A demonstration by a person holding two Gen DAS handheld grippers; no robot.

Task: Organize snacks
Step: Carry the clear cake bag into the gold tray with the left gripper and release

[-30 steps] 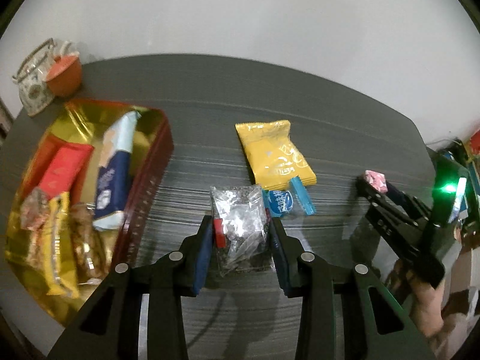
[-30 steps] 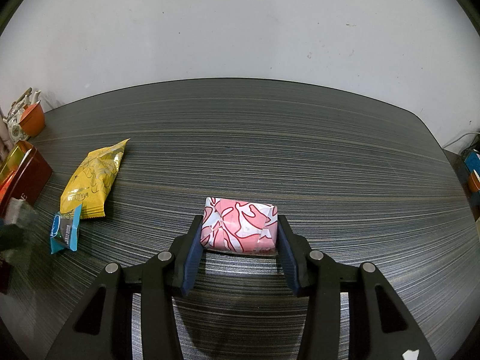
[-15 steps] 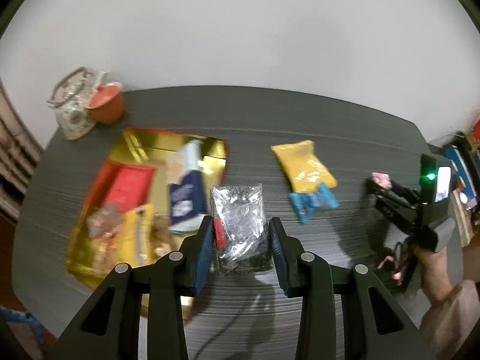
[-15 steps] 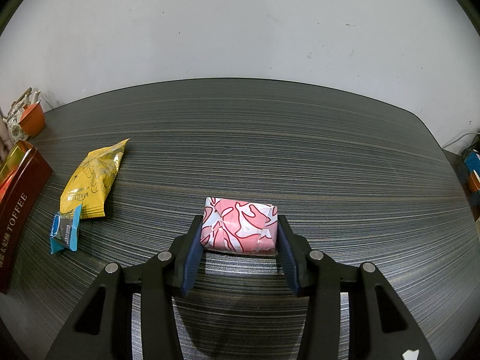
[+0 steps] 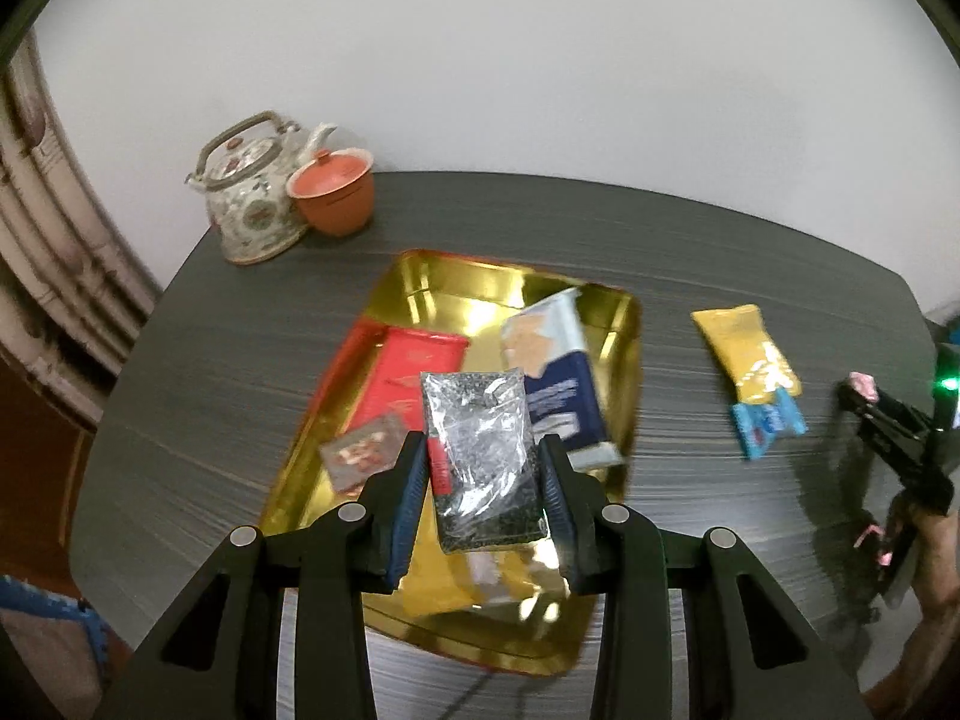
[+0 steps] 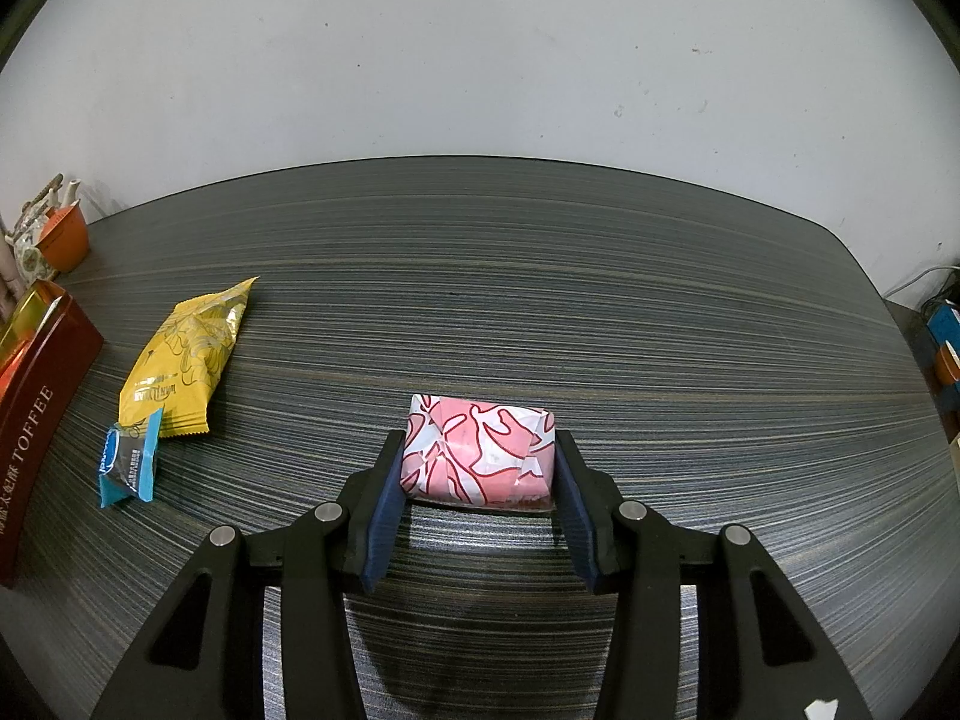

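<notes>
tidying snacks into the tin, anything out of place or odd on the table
Nothing is spilled or damaged. Two snacks lie outside the gold tin: the yellow packet and the small blue packet on its lower corner. The left gripper holds a clear packet; the right gripper holds a pink one.

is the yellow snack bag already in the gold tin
No, the yellow snack bag lies on the table, right of the gold tin.

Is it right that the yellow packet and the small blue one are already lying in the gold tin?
Not quite. The yellow packet and the small blue one lie on the table, outside the gold tin, to its right in the left wrist view.
</notes>
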